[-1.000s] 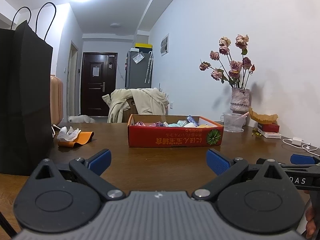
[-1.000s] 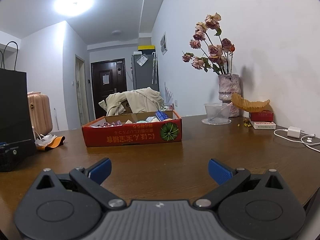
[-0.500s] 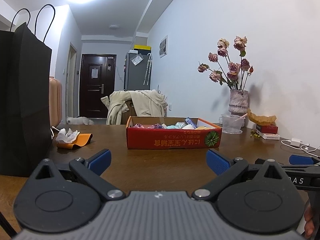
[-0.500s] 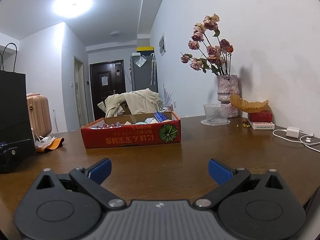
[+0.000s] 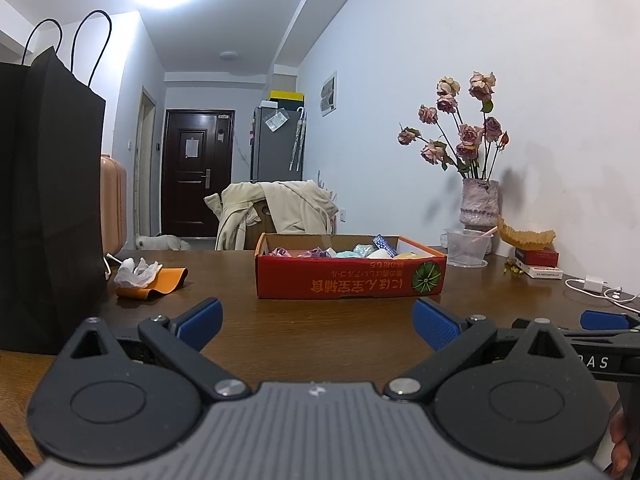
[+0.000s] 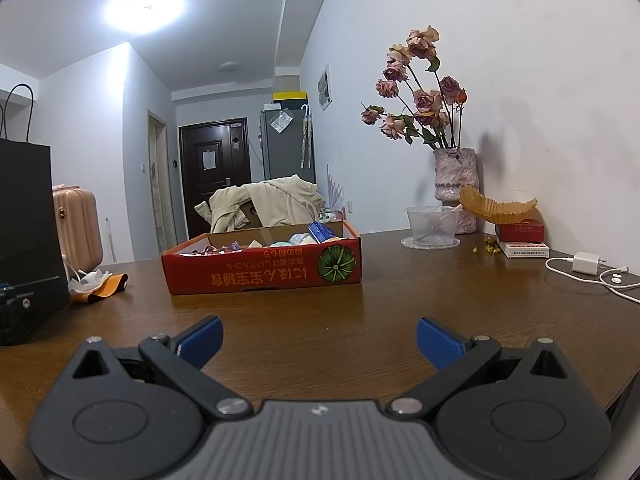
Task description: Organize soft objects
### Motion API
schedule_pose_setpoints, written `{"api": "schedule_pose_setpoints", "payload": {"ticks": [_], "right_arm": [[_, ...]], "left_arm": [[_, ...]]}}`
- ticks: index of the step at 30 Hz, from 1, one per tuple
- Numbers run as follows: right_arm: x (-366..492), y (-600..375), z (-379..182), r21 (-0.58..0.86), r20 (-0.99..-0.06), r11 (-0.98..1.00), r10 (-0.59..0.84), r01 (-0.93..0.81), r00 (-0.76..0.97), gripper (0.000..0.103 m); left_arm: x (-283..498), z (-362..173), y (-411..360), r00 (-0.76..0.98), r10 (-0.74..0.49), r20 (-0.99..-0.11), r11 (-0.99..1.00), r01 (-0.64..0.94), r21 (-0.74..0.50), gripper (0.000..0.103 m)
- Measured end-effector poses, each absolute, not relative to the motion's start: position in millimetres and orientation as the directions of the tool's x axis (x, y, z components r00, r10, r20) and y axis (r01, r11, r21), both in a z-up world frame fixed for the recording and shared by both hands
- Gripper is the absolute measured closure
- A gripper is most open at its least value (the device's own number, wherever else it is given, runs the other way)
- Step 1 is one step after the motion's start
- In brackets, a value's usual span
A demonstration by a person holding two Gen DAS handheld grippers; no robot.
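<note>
A red cardboard box [image 5: 348,278] with a watermelon print stands on the brown table [image 5: 320,332]; several soft, colourful items [image 5: 320,252] fill it. It also shows in the right wrist view [image 6: 264,270]. My left gripper [image 5: 318,322] is open and empty, low over the table, well short of the box. My right gripper [image 6: 318,340] is open and empty too, also short of the box. A fingertip of the right gripper [image 5: 604,320] shows at the right of the left wrist view.
A tall black paper bag [image 5: 44,208] stands at the left. Crumpled white tissue on an orange pouch [image 5: 148,278] lies beside it. At the right: a vase of dried roses [image 6: 454,188], a clear plastic cup [image 6: 432,224], a small red box [image 6: 520,232], a white charger with cable [image 6: 588,264].
Both views have risen and drawn back slightly, so the box looks a little lower and smaller. Both grippers stay open and empty.
</note>
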State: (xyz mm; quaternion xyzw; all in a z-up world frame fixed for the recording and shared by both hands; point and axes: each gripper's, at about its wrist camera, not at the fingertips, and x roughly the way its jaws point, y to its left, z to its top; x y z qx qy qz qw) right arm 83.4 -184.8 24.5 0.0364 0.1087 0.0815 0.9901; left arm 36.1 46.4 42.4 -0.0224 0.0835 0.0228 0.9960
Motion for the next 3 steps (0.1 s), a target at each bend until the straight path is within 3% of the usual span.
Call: {"api": "schedule_pose_setpoints", "payload": {"ticks": [3], "right_arm": [[83.2, -184.8, 24.3, 0.091, -0.208, 0.984, 0.168, -0.152, 0.964, 0.000]], "left_arm": [[35.3, 43.1, 45.8, 0.986, 0.048, -0.161, 0.998, -0.055, -0.040, 0.000]]}}
